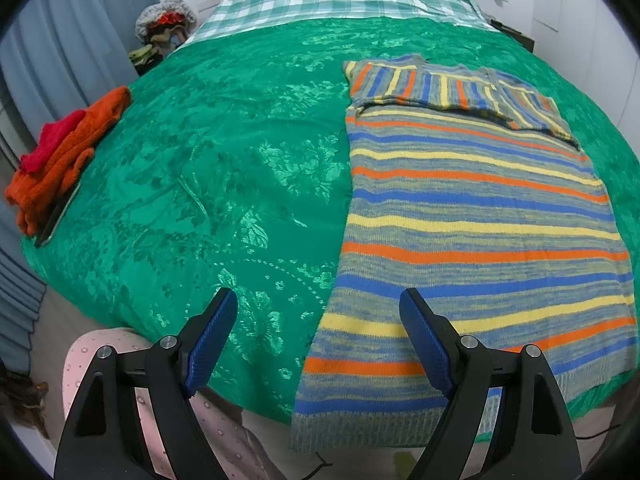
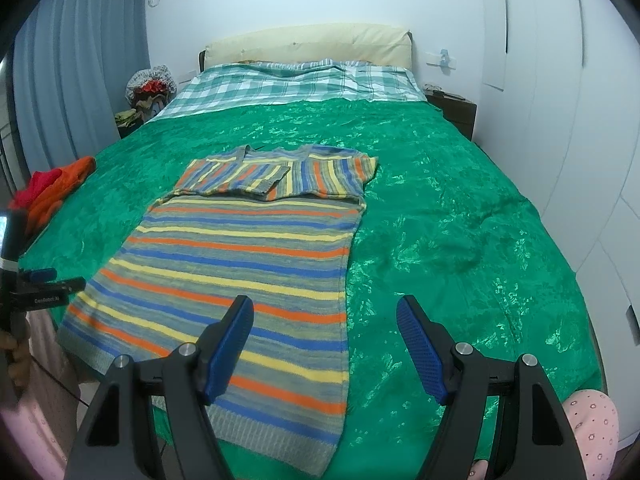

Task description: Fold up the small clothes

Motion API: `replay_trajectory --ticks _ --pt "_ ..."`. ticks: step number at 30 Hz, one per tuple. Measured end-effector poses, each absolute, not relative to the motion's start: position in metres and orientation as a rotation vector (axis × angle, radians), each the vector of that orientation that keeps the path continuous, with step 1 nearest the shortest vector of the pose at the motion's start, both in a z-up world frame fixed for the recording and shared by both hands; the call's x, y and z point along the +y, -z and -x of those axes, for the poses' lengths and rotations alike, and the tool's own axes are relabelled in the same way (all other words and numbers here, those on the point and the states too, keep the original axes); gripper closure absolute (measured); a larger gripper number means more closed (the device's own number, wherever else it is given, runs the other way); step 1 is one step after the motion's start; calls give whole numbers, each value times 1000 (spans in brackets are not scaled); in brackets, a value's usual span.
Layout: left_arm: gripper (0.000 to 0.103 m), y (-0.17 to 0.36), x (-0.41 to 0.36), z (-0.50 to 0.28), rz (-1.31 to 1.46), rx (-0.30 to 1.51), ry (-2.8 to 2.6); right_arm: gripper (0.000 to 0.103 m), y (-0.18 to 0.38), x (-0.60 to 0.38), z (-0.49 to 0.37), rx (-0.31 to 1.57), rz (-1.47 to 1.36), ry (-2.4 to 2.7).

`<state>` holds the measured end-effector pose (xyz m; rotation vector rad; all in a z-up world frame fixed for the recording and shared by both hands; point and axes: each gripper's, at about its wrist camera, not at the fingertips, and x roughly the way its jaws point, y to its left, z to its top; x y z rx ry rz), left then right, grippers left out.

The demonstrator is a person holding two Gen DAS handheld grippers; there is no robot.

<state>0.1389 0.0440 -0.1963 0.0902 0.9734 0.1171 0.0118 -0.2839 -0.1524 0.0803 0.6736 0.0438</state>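
On green bedspread (image 2: 460, 208), striped sweater (image 2: 248, 256) beneath both empty, wide-apart grippers, left gripper (image 1: 320, 304), right gripper (image 2: 324, 312).

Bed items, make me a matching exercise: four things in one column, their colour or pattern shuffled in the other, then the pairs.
Things:
1. sweater
2. bedspread
3. sheet
4. gripper pads

Looks:
A. blue
B. green-and-white check
C. orange, yellow and blue stripes
D. shiny green with floral pattern

Pairs: 1-C, 2-D, 3-B, 4-A
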Motion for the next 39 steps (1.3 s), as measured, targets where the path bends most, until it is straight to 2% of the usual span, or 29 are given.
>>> replay_trajectory --ticks 2,3,6,39 --pt "13 196 45 -139 -78 973 -109 27 153 -284 -14 682 -69 -29" --pt "8 195 46 -138 -65 971 -104 21 154 -284 -15 690 -59 -12" --pt "7 194 46 -138 -47 968 -97 14 158 -285 -18 714 -37 47" --pt "7 199 47 -140 -64 989 -130 14 175 -292 -27 815 14 186"
